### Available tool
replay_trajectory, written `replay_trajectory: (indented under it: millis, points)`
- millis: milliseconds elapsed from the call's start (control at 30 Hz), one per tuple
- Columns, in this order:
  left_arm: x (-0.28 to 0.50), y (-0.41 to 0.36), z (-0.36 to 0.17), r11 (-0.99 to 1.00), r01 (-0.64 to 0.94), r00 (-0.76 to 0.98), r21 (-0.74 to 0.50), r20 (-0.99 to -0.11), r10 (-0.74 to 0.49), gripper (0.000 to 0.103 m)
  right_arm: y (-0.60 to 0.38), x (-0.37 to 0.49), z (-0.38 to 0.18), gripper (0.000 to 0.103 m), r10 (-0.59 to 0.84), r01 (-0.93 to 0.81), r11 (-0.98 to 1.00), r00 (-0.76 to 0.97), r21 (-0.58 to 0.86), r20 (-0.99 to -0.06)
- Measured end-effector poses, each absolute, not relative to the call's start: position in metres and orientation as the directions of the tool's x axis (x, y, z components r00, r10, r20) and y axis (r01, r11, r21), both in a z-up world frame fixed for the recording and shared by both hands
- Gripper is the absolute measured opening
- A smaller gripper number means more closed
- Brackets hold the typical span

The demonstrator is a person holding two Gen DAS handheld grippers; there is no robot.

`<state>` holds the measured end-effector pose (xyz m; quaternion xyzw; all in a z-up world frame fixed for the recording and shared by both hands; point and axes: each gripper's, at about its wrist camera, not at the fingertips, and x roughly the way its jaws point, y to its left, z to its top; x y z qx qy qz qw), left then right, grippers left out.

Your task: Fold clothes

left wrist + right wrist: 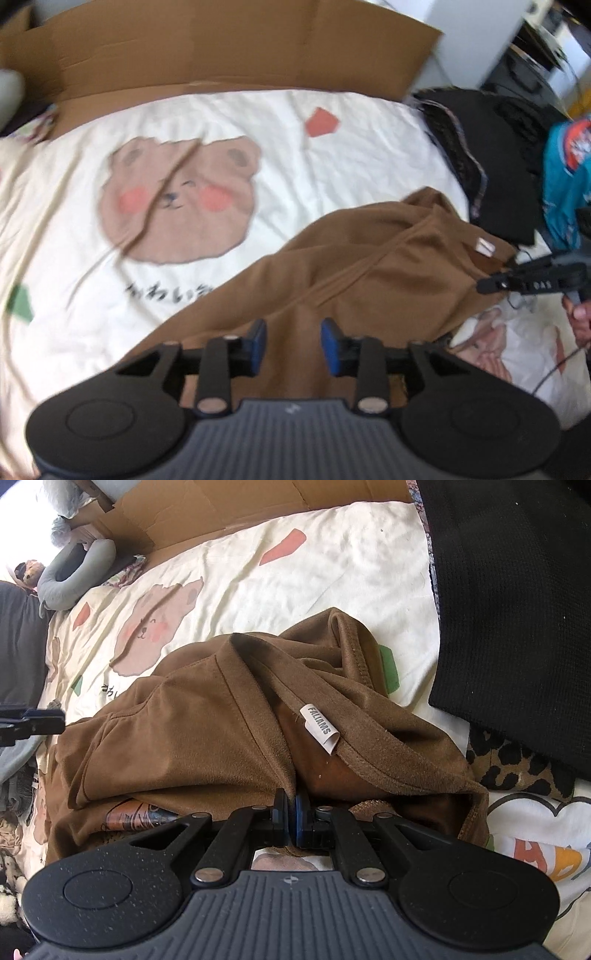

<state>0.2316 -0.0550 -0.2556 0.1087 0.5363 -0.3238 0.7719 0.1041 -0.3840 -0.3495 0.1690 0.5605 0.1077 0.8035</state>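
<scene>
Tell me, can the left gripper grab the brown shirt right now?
Probably yes: the left gripper is open just above the brown shirt, with nothing between them. The right gripper pinches its other edge.

Brown garment (369, 266) on bear-print sheet (258, 122), cardboard (221, 48)
</scene>
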Motion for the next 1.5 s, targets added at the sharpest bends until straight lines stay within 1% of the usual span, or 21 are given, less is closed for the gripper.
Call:
replay_trajectory:
  millis: [33, 100, 367, 467, 600, 700, 867, 900, 1000, 1133, 1267, 1500]
  points:
    - [0.232, -0.060, -0.255, 0.744, 0.647, 0.211, -0.167, -0.898, -0.385, 0.045, -0.384, 0.104, -0.349, 0.002, 0.365, 0.015, 0.919, 0.350, 0.395, -0.862]
    - [0.231, -0.068, -0.255, 0.695, 0.706, 0.201, -0.137, -0.902, -0.383, 0.050, -0.385, 0.104, -0.347, 0.005, 0.371, 0.014, 0.916, 0.354, 0.402, -0.858]
    - [0.243, -0.092, -0.274, 0.530, 0.845, 0.145, -0.075, -0.921, -0.361, 0.051, -0.388, 0.103, -0.335, 0.006, 0.385, 0.001, 0.908, 0.388, 0.418, -0.837]
    - [0.248, -0.101, -0.281, 0.477, 0.876, 0.124, -0.074, -0.921, -0.370, 0.048, -0.387, 0.103, -0.331, 0.007, 0.386, -0.009, 0.909, 0.398, 0.417, -0.832]
    - [0.253, -0.110, -0.285, 0.396, 0.913, 0.066, -0.100, -0.921, -0.385, 0.048, -0.389, 0.103, -0.331, 0.007, 0.385, -0.009, 0.909, 0.401, 0.417, -0.831]
    - [0.262, -0.115, -0.290, 0.385, 0.910, 0.005, -0.154, -0.925, -0.381, 0.047, -0.391, 0.103, -0.332, 0.007, 0.386, -0.004, 0.908, 0.402, 0.420, -0.830]
    - [0.270, -0.118, -0.302, 0.373, 0.908, -0.047, -0.189, -0.932, -0.359, 0.046, -0.393, 0.102, -0.332, 0.007, 0.395, -0.004, 0.902, 0.409, 0.431, -0.823]
    - [0.271, -0.118, -0.305, 0.376, 0.905, -0.058, -0.199, -0.933, -0.355, 0.045, -0.393, 0.102, -0.331, 0.007, 0.397, -0.005, 0.901, 0.411, 0.434, -0.821]
    - [0.270, -0.117, -0.314, 0.378, 0.899, -0.085, -0.220, -0.936, -0.342, 0.029, -0.393, 0.102, -0.330, 0.007, 0.402, -0.005, 0.898, 0.416, 0.440, -0.815]
    - [0.269, -0.116, -0.320, 0.380, 0.892, -0.109, -0.246, -0.931, -0.348, 0.026, -0.394, 0.102, -0.330, 0.007, 0.404, -0.005, 0.897, 0.419, 0.443, -0.813]
    - [0.270, -0.117, -0.325, 0.395, 0.886, -0.109, -0.244, -0.937, -0.333, 0.025, -0.395, 0.103, -0.330, 0.007, 0.405, -0.005, 0.896, 0.422, 0.445, -0.811]
    - [0.271, -0.121, -0.333, 0.386, 0.899, -0.094, -0.207, -0.952, -0.292, 0.028, -0.394, 0.103, -0.330, 0.007, 0.410, -0.011, 0.894, 0.424, 0.448, -0.808]
